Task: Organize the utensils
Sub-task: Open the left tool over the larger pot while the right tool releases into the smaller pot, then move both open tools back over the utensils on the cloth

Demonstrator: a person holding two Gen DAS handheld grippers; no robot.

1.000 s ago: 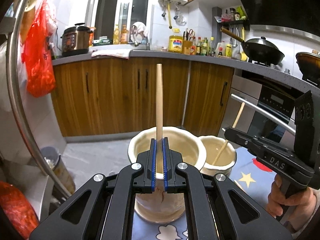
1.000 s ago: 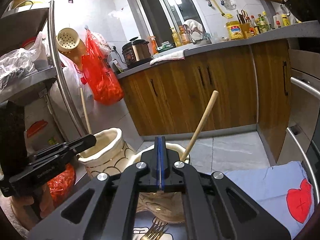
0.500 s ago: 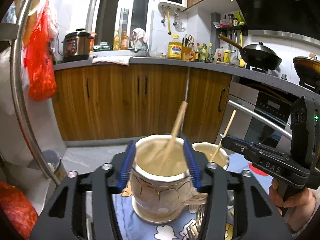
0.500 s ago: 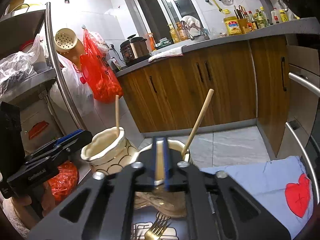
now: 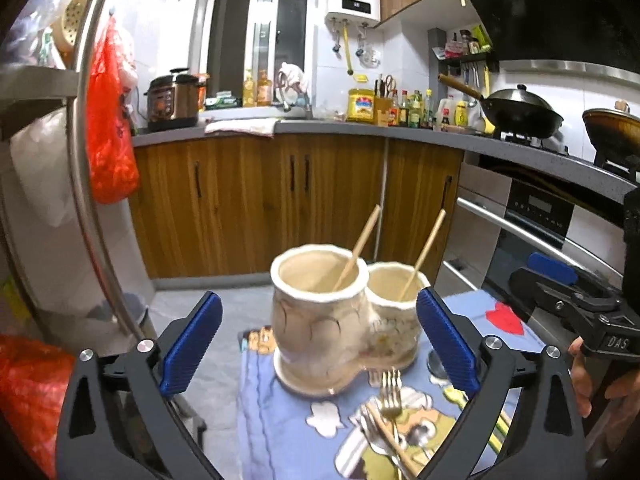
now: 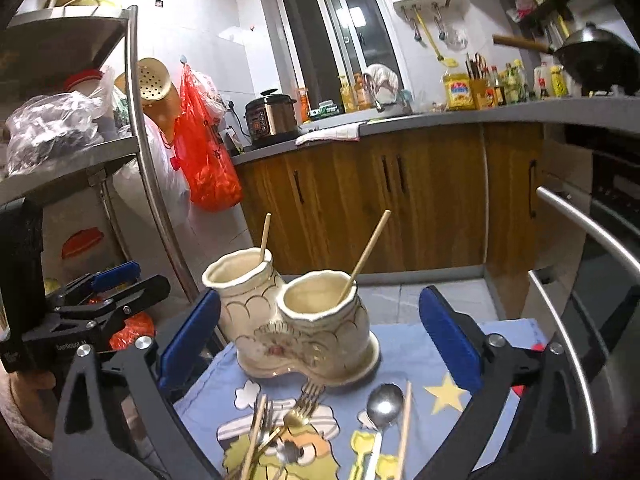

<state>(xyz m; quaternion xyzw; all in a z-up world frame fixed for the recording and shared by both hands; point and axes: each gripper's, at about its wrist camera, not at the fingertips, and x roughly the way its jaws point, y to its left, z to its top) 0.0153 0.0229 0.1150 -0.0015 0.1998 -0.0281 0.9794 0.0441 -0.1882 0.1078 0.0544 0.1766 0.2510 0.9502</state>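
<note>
Left wrist view: the ceramic double-cup holder (image 5: 344, 320) is sitting on a blue cartoon-print cloth (image 5: 280, 420), one cup beside the other. A wooden chopstick (image 5: 358, 248) is standing in the nearer cup, long axis tilting up and to the right, lower end inside. A second chopstick (image 5: 424, 254) is leaning the same way in the farther cup. The left gripper (image 5: 318, 344) is hovering with fingers spread wide either side of the holder, touching nothing, holding nothing. Loose on the cloth below the holder: a gold fork (image 5: 390, 396), tines pointing toward the holder.

Right wrist view: the right gripper (image 6: 320, 344) is likewise gaping wide, blue pads empty, the holder framed between them without contact. A steel spoon (image 6: 384, 400) is lying bowl toward the holder, handle running toward the camera, with another loose chopstick (image 6: 404, 428) just beside it, roughly parallel. More chopsticks and forks are lying crossed at lower left.
</note>
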